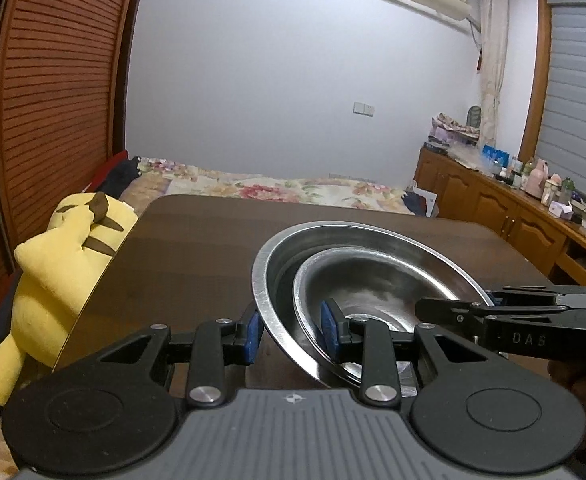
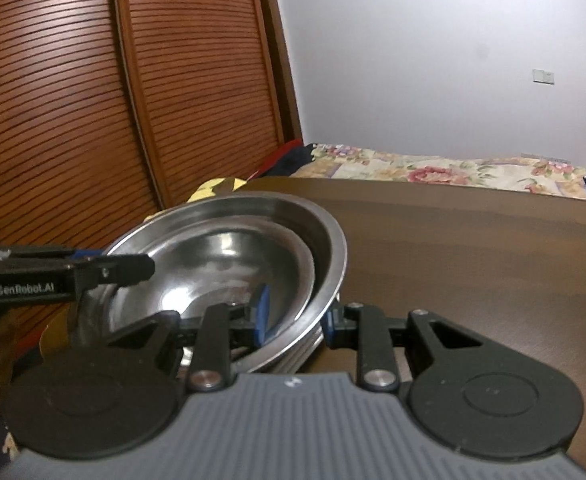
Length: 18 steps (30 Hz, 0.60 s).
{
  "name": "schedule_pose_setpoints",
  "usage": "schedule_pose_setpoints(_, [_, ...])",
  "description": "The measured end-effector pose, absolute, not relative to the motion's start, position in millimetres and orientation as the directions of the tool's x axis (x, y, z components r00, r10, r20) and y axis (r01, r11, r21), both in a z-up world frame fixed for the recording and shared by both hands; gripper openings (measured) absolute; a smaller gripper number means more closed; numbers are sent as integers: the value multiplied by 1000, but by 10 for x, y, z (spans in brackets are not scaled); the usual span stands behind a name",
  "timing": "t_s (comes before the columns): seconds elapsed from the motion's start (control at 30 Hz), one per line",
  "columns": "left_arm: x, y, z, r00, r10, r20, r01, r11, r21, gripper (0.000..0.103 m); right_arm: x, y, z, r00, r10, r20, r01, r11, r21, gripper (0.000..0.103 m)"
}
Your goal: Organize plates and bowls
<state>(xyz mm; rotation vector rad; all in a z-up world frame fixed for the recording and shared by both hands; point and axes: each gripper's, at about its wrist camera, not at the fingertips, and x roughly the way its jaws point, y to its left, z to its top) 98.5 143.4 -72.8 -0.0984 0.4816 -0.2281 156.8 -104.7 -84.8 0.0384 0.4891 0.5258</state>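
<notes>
A large steel bowl (image 1: pixel 271 256) holds a smaller steel bowl (image 1: pixel 373 280) nested inside it; both are tilted above the dark wooden table (image 1: pixel 197 248). My left gripper (image 1: pixel 293 330) is shut on the near left rims of the stacked bowls, one blue pad outside, one inside. My right gripper (image 2: pixel 295 318) is shut on the right rims of the stack; the large bowl (image 2: pixel 335 248) and the smaller bowl (image 2: pixel 221 264) show there, with more rims stacked beneath. Each gripper shows in the other view: the right one (image 1: pixel 489 312), the left one (image 2: pixel 105 274).
A yellow plush toy (image 1: pixel 53 276) leans at the table's left edge. A bed with a floral cover (image 1: pixel 277 190) lies beyond the table. Wooden slatted doors (image 2: pixel 93 100) stand at left. A cluttered sideboard (image 1: pixel 525 208) runs along the right.
</notes>
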Motion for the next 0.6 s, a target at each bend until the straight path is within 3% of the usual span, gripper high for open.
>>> schedule_pose_setpoints(0.6, [976, 1449, -775, 854, -233, -465, 194, 972, -129, 33, 1553, -1012, -845, 748, 493, -444, -473, 866, 165, 29])
